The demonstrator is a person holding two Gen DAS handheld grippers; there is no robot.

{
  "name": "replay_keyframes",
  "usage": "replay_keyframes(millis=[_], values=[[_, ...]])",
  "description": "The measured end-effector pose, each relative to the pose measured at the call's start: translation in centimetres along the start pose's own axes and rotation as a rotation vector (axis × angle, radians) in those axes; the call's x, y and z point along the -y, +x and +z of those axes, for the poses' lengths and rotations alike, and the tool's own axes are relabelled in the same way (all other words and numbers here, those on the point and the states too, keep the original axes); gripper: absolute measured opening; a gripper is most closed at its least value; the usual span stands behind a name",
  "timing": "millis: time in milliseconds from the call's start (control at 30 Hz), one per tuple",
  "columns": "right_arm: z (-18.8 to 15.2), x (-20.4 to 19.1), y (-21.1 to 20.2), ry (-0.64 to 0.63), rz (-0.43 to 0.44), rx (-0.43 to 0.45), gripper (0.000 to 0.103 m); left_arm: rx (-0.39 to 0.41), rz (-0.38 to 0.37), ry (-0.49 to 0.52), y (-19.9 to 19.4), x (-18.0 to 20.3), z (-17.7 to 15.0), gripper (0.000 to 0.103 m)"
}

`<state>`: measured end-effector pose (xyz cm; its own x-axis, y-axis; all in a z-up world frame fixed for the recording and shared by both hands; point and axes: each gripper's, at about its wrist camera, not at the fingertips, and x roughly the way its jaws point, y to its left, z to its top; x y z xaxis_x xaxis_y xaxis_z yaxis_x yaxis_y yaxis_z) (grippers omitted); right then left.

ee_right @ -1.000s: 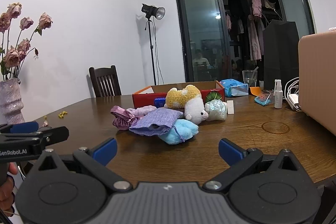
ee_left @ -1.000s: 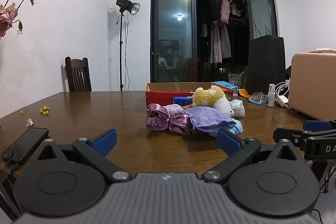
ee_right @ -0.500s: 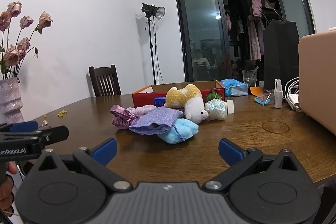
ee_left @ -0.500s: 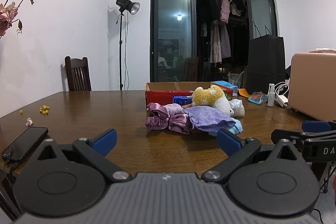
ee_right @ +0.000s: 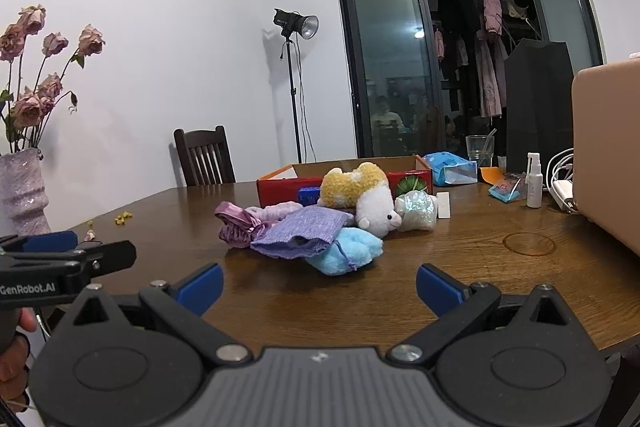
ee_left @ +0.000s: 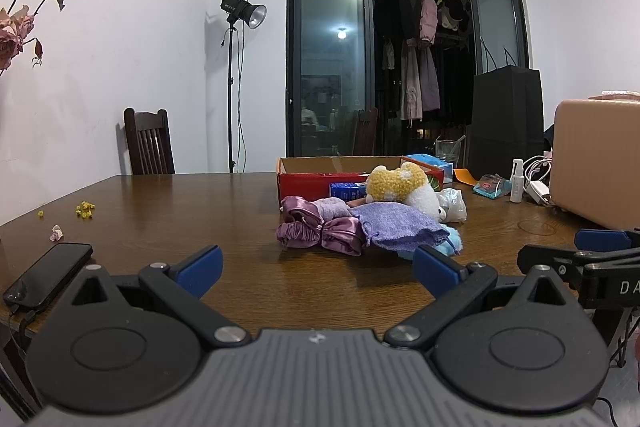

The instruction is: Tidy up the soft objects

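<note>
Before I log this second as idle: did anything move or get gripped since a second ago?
Nothing visibly changed. The left gripper and right gripper stay open and short of the soft pile on the table, which lies untouched.

dim indoor light | ceiling-lamp glare on glass | fisheye-bent edges | sharp

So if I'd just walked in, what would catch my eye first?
Probably the heap of soft things mid-table: a yellow-and-white plush toy lying behind a purple knitted pouch, with a shiny purple scrunchie on its left. Behind them stands an open red cardboard box, and both open grippers, left and right, frame the view.
</note>
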<state>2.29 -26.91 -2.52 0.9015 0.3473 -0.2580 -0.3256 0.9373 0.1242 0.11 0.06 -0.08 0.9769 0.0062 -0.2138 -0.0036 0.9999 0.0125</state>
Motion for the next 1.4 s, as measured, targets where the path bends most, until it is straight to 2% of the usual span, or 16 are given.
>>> replay_keyframes(millis=[767,1033,1233,1300,1400], values=[[-0.4,0.5,0.3,0.033,0.001,-0.013,0.103,-0.001,-0.001,0.009,0.0,-0.1,0.1,0.103],[1.5,1.2,0.4,-0.012,-0.038,0.032,0.103,0.023,-0.008,-0.017,1.1,-3.4,3.2,0.103],[3.8,2.6,2.0,-0.063,-0.024,0.095,0.103,-0.02,-0.098,-0.001,4.7,-5.1,6.7,0.103],[4.4,3.5,3.3,-0.061,0.033,0.137,0.103,-0.061,-0.113,-0.003,7.1,-5.1,7.3,0.103],[5.6,4.2,6.8,-0.045,0.128,-0.004,0.103,-0.1,-0.169,-0.009,10.9,-4.4,7.3,0.103]])
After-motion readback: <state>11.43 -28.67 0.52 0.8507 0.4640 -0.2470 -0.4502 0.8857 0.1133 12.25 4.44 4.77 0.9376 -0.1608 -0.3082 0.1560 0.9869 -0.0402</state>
